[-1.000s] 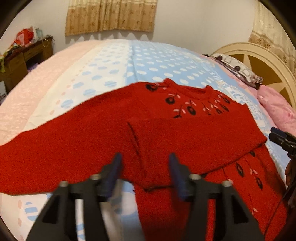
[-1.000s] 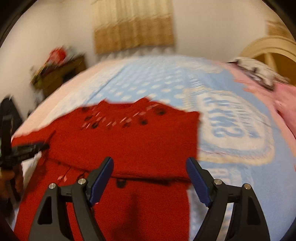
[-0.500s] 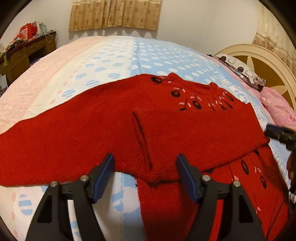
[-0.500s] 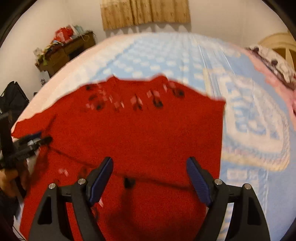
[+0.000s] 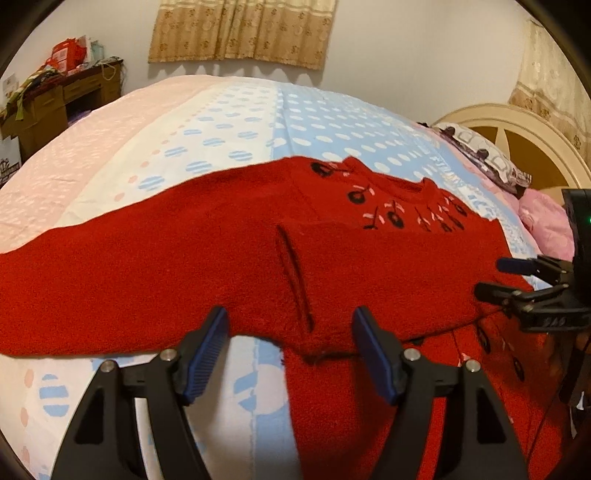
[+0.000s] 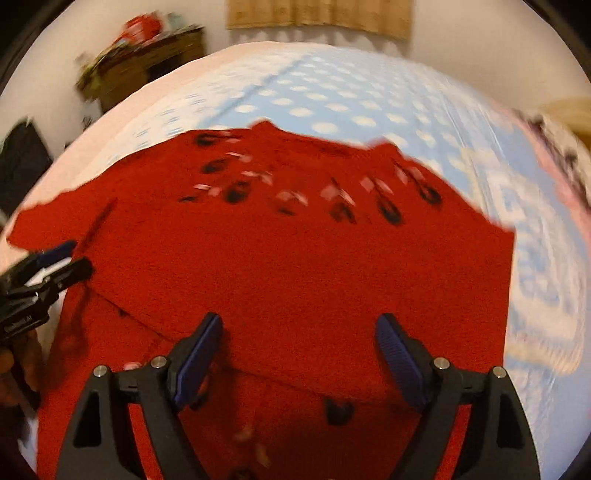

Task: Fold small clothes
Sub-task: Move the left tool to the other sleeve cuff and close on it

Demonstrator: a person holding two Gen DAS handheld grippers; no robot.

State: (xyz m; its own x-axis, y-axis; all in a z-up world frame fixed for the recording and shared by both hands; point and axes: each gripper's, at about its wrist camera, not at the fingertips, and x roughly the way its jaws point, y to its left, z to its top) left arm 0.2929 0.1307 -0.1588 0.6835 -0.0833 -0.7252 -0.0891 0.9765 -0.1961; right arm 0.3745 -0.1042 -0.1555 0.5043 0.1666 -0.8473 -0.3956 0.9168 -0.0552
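Red knit sweater (image 5: 229, 258) w/ black-and-pink motifs round the neckline, spread flat on the bed sheet (image 5: 229, 122); one sleeve (image 5: 388, 280) folded across the chest, its cuff edge lying near centre, the other sleeve (image 5: 92, 288) extended sideways over the sheet's white and pink part. Lower body of the sweater runs toward the cameras, under both tools.

Left gripper (image 5: 290, 349): jaws apart, nothing betw. them; hovers over the folded cuff's lower edge, pads not touching cloth. Right gripper (image 6: 297, 356): jaws opening, wide apart, no cloth pinched; it hangs above the folded sleeve's lower edge. Right-wrist view is motion-blurred. Each tool also shows at the edge of the other's view: right gripper at far right beside the sweater's side, left gripper at far left w/ part of a hand (image 6: 16, 373) below it.

Sheet: blue w/ white dots, then white, then pink bands; large pale lettering printed near the sweater's right side, not legible. Pillows (image 5: 484, 155) and cream headboard (image 5: 517, 125) at right. Wooden desk (image 5: 55, 107) w/ clutter at left; a small label on the left tool's body, too blurred to read. Tan curtain (image 5: 243, 29) on the back wall.
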